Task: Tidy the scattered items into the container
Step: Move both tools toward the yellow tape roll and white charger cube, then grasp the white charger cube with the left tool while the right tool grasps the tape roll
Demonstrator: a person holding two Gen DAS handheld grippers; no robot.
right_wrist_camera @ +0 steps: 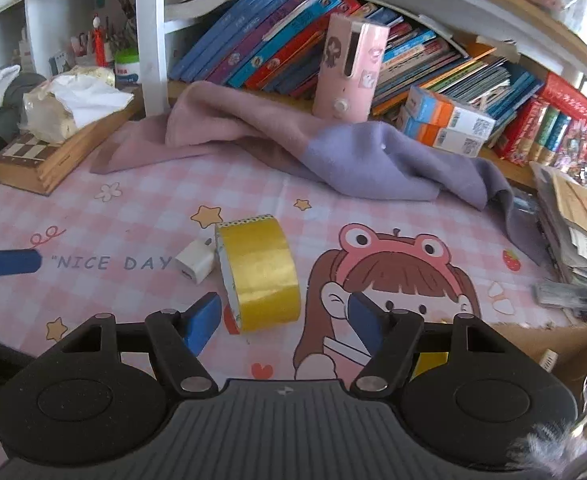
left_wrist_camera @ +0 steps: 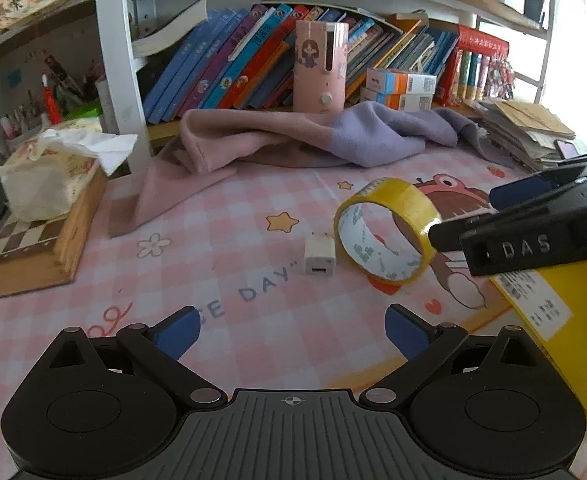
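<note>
A yellow tape roll stands on edge on the pink checked tablecloth. A small white charger cube lies right beside it on its left. My right gripper is open around the roll's near end; its left pad is close to the roll and its right pad stands well apart. The left wrist view shows that gripper coming in from the right. My left gripper is open and empty, short of the charger. A yellow box sits at the right table edge.
A pink and purple cloth lies bunched behind the items. A wooden chessboard box with a tissue pack on it is at the left. A pink cylinder and books stand on the shelf behind, and a paper stack at the right.
</note>
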